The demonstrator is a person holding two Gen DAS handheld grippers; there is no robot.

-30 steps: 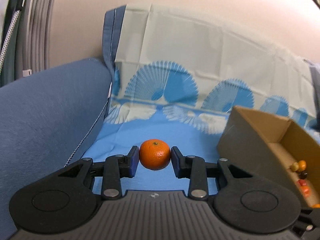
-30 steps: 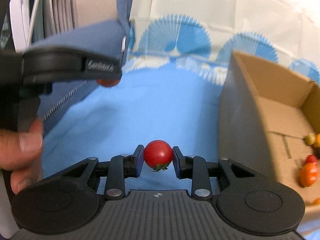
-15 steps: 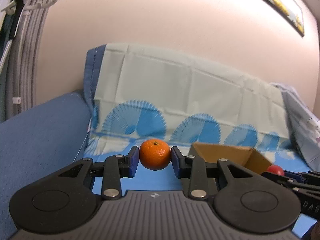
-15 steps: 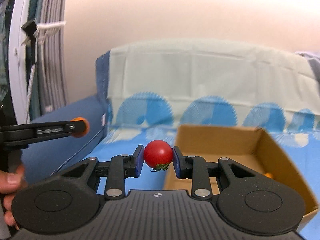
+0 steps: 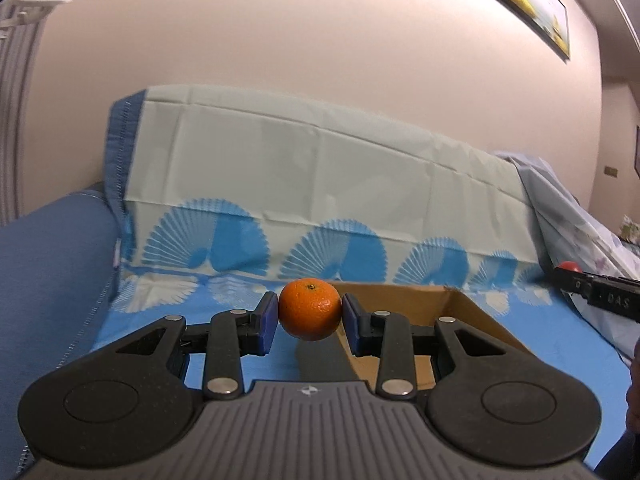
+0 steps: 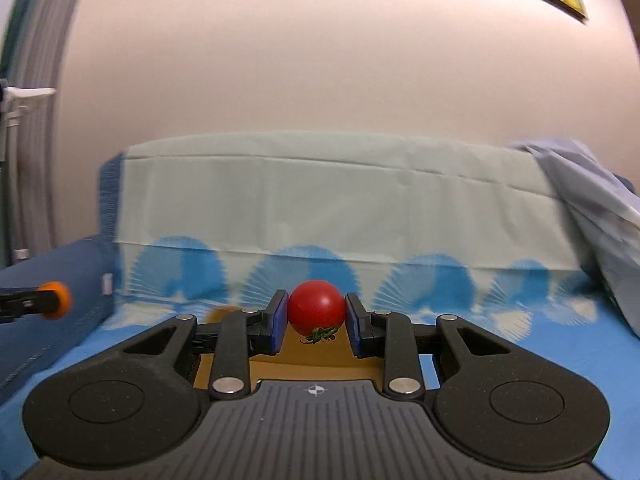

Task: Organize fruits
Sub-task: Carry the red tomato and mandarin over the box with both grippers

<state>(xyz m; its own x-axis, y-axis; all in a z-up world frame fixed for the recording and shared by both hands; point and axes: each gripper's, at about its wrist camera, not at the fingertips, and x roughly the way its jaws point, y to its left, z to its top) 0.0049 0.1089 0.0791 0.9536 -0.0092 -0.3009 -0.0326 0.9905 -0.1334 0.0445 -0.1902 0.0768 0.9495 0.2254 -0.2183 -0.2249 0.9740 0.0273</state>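
My left gripper (image 5: 310, 322) is shut on an orange mandarin (image 5: 310, 309), held above the near left corner of a brown cardboard box (image 5: 472, 320) on the blue sheet. My right gripper (image 6: 316, 320) is shut on a red tomato (image 6: 316, 306) with a green stem, held over the box's brown inside (image 6: 320, 354). The tomato (image 5: 570, 267) and the right gripper's side show at the right edge of the left wrist view. The mandarin (image 6: 56, 300) in the left gripper shows at the left edge of the right wrist view. The box's contents are hidden.
A pale cover with blue fan prints (image 5: 320, 208) drapes the sofa back. A blue armrest (image 5: 52, 280) rises on the left. A light floral cloth (image 5: 580, 232) lies at the right. Part of a hand (image 5: 634, 408) shows at the right edge.
Both grippers have risen and tilted up with their fruits still gripped. The views swung from the sheet and open box to the sofa back and wall. The right gripper moved over the box.
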